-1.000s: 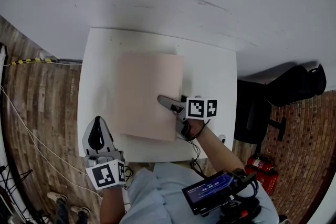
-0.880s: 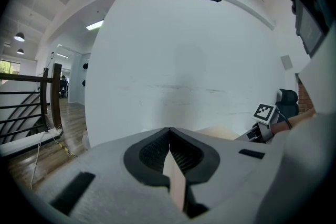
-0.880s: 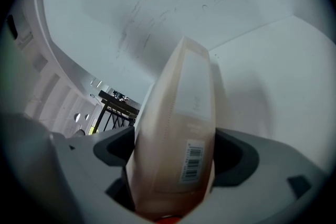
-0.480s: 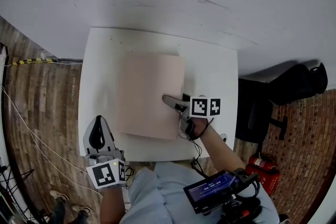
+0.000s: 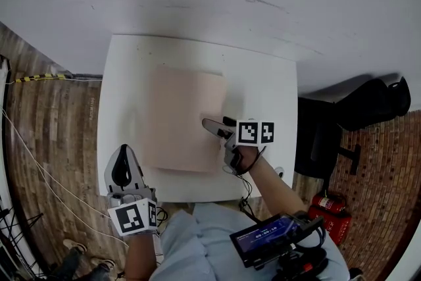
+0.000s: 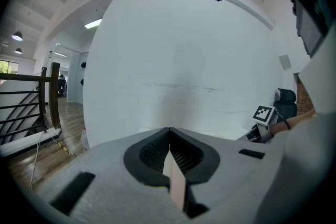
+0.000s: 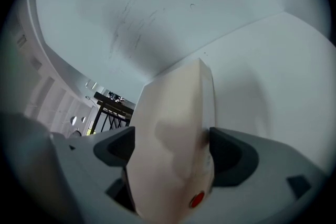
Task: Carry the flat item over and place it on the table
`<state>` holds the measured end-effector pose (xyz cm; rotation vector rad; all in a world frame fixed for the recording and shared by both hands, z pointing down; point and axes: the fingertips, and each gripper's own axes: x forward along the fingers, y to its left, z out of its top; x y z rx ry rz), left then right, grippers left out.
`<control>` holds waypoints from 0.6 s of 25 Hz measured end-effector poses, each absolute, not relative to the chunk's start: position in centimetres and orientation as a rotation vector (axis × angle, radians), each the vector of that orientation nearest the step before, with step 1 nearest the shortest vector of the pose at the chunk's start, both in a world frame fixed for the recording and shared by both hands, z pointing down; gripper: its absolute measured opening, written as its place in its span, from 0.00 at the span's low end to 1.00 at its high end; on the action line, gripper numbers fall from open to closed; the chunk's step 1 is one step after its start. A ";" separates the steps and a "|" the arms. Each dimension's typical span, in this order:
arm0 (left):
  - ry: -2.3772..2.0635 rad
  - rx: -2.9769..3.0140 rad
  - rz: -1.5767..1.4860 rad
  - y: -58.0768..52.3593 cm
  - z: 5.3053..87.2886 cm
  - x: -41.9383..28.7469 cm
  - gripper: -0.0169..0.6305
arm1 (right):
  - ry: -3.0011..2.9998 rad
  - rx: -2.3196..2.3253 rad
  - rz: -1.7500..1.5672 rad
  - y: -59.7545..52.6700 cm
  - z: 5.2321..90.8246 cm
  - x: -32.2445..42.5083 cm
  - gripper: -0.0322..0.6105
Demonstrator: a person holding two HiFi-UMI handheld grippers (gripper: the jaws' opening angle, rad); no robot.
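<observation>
Our right tool point(image 5: 220, 126) pinches the pale pink flat board point(image 5: 179, 116) by its right edge, mid white desk point(image 5: 264, 83); we should settle it flat before releasing. Left tool point(image 5: 122, 169) idles, pressed together.

Our right gripper point(image 7: 173, 153) has its dark jaws closed on a pale pinkish flat sheet point(image 7: 173, 105), which stands edge-up between them and bears a small red dot point(image 7: 197, 199) low down. The white table point(image 7: 278, 76) lies to its right, a scuffed white wall point(image 7: 157, 2) beyond, and a dark railing point(image 7: 112, 107) far left.
</observation>
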<state>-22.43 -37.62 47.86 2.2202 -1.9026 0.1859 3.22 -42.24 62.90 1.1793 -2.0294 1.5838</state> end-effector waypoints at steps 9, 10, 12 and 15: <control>-1.899 2.236 0.180 -37.7 47.5 -21.8 0.04 | -2.051 1.203 1.573 -42.3 62.5 3.5 0.74; -1.898 2.240 0.179 -37.7 47.4 -21.7 0.04 | -2.057 1.209 1.570 -42.3 62.3 3.6 0.74; -1.896 2.249 0.175 -37.5 47.1 -21.5 0.04 | -2.070 1.219 1.562 -42.3 61.7 3.8 0.74; -1.891 2.268 0.167 -37.4 46.4 -20.8 0.04 | -2.094 1.238 1.556 -42.1 60.7 4.2 0.73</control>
